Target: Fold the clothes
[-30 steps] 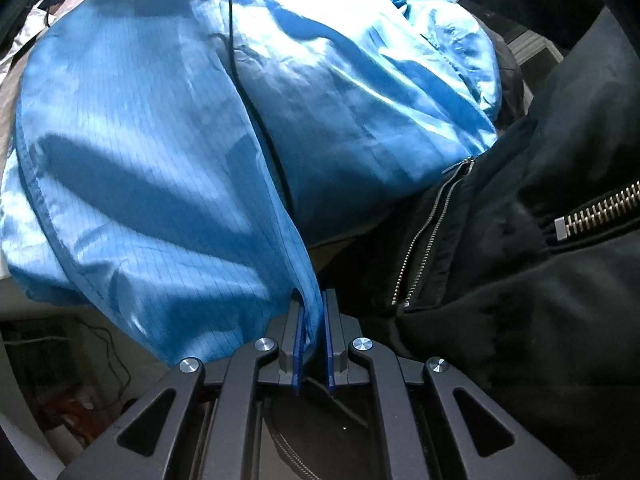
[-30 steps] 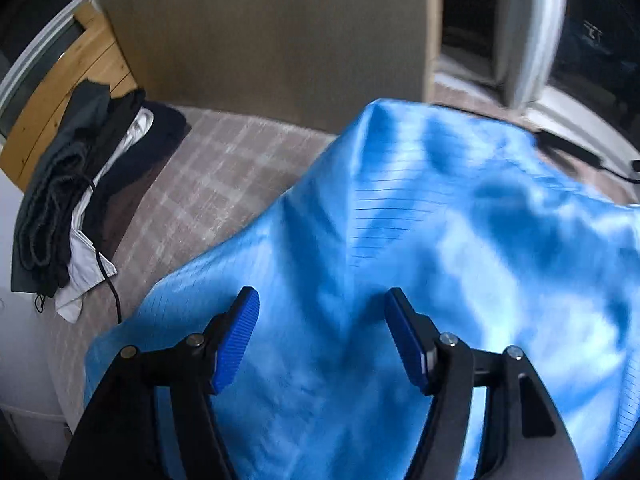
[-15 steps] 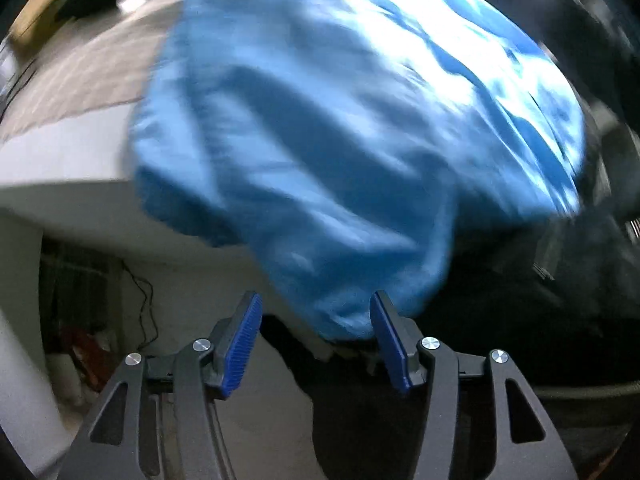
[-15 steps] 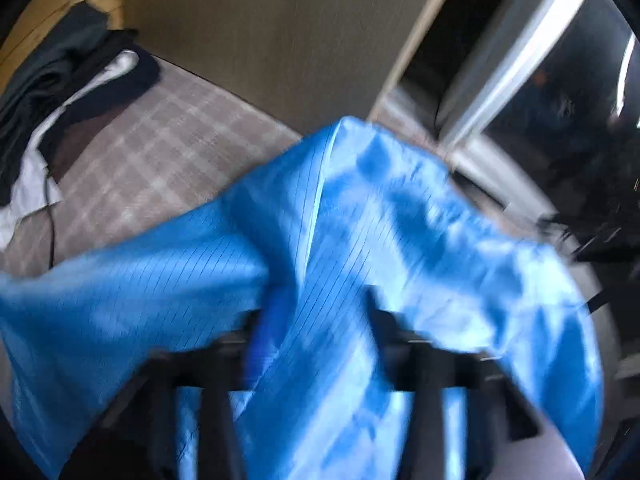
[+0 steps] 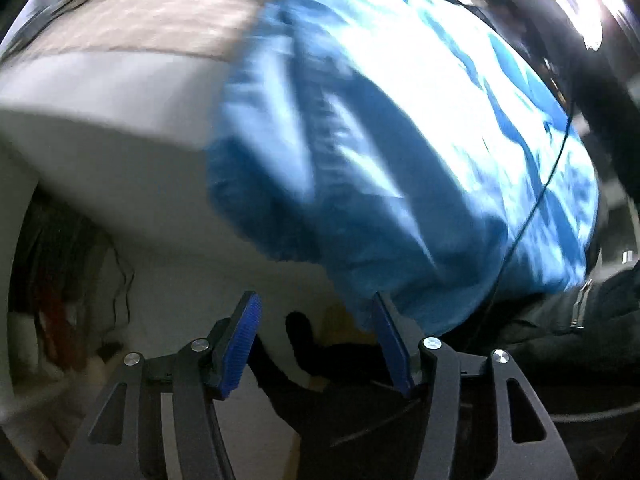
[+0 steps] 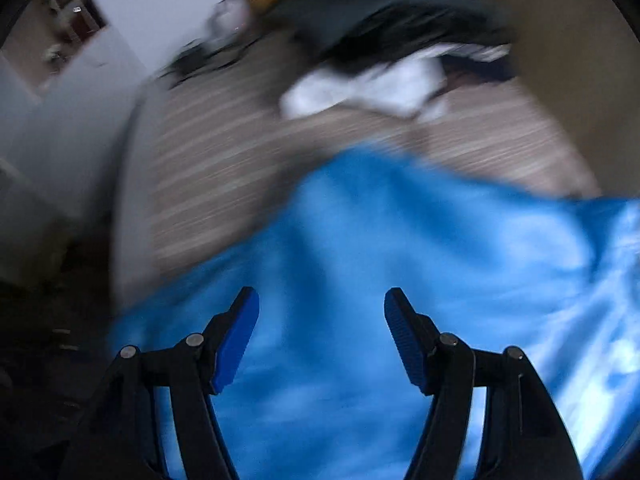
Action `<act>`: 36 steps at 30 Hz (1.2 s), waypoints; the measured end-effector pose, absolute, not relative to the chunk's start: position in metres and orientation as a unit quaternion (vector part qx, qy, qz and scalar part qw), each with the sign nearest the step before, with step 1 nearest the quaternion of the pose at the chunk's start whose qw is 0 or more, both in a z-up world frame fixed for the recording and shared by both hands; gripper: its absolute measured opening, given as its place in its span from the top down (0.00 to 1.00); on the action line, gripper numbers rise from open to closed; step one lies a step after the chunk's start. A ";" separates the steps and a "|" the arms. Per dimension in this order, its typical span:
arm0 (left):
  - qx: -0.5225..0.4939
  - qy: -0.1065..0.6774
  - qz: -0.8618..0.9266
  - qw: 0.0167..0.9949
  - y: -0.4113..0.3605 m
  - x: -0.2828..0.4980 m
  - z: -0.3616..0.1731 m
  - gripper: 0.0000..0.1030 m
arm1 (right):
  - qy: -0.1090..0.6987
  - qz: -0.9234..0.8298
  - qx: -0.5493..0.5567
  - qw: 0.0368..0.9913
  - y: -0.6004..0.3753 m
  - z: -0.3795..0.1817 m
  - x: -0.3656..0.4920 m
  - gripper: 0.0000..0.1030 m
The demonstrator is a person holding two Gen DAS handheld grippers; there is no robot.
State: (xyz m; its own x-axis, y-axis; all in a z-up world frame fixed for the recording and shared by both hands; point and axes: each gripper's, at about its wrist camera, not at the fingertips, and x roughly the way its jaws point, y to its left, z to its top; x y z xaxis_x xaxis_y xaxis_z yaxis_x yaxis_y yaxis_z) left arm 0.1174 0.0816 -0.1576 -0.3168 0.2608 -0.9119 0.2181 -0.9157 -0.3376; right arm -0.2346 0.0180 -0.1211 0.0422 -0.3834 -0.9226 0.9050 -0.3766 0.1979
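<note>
Checked beige bedding covers a bed [image 6: 224, 152], the surface for the folding, with a pale wall behind it. Both views are blurred by motion.

A shiny blue garment [image 5: 400, 152] lies spread over the bed, reaching ahead of and to the right of the left gripper [image 5: 316, 340]. Its lower hem hangs over the bed's edge, and one corner of that hem sits just beside the gripper's right-hand jaw; whether it touches is unclear. The left jaws stand apart, having just been opening, with no cloth pressed between them.

The right gripper [image 6: 322, 340] hovers over the same blue garment [image 6: 380, 280], which fills the space between and ahead of its jaws. Those jaws also stand apart, clamped on nothing, having just been opening.

Judging by this, the garment has been let go and lies loosely bunched, rumpled rather than squared. Folding seems at an early or middle stage, with smoothing and further folds left.

Beyond the right jaws, a heap of dark and white clothes [image 6: 372, 80] waits at the far side of the bed. To the right of the left jaws lies a black zipped jacket [image 5: 580, 320], and a thin black cable [image 5: 536, 208] trails across the blue cloth, where it could snag.
</note>
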 end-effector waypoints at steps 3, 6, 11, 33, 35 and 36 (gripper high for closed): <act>-0.584 -0.217 0.781 0.039 0.091 0.099 -0.176 0.46 | 0.252 -0.637 0.532 0.498 -0.001 -0.132 -0.211 0.37; -0.581 -0.227 0.780 0.057 0.096 0.090 -0.189 0.46 | 0.250 -0.631 0.544 0.493 -0.018 -0.142 -0.200 0.37; -0.561 -0.256 0.783 0.079 0.098 0.091 -0.194 0.79 | 0.295 -0.624 0.551 0.469 -0.034 -0.159 -0.181 0.37; -0.522 -0.217 0.825 -0.018 0.038 0.132 -0.148 0.87 | 0.197 -0.666 0.529 0.488 -0.041 -0.134 -0.180 0.95; -0.547 -0.215 0.808 -0.046 0.030 0.127 -0.164 0.66 | 0.209 -0.665 0.537 0.476 -0.040 -0.143 -0.184 0.94; -0.559 -0.212 0.799 -0.056 0.027 0.126 -0.170 0.63 | 0.217 -0.663 0.541 0.469 -0.040 -0.147 -0.186 0.92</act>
